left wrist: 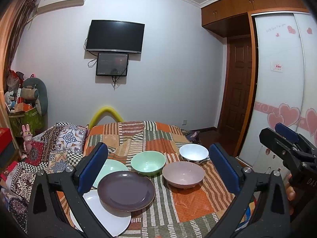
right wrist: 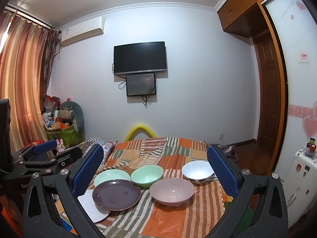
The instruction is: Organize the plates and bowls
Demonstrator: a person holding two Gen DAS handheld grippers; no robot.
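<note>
On the striped patchwork cloth [left wrist: 190, 200] [right wrist: 184, 220] lie a purple plate [left wrist: 126, 190] [right wrist: 116, 195], overlapping a white plate [left wrist: 103, 216] [right wrist: 93, 208] and a pale green plate [left wrist: 113, 167] [right wrist: 112, 175]. To their right stand a green bowl [left wrist: 148, 163] [right wrist: 147, 176], a pink bowl [left wrist: 183, 174] [right wrist: 171, 191] and a white bowl [left wrist: 193, 153] [right wrist: 197, 171]. My left gripper [left wrist: 158, 170] [right wrist: 57, 150] hangs open above the near edge, holding nothing. My right gripper [right wrist: 154, 174] [left wrist: 285, 136] is open too, empty, to the right of the left one.
The cloth covers a bed with patterned pillows [left wrist: 59, 144] at its left. A cluttered green box [right wrist: 63, 132] stands in the far left corner, a wardrobe [left wrist: 281, 79] and a white suitcase [right wrist: 301, 178] on the right. A television [right wrist: 139, 57] hangs on the far wall.
</note>
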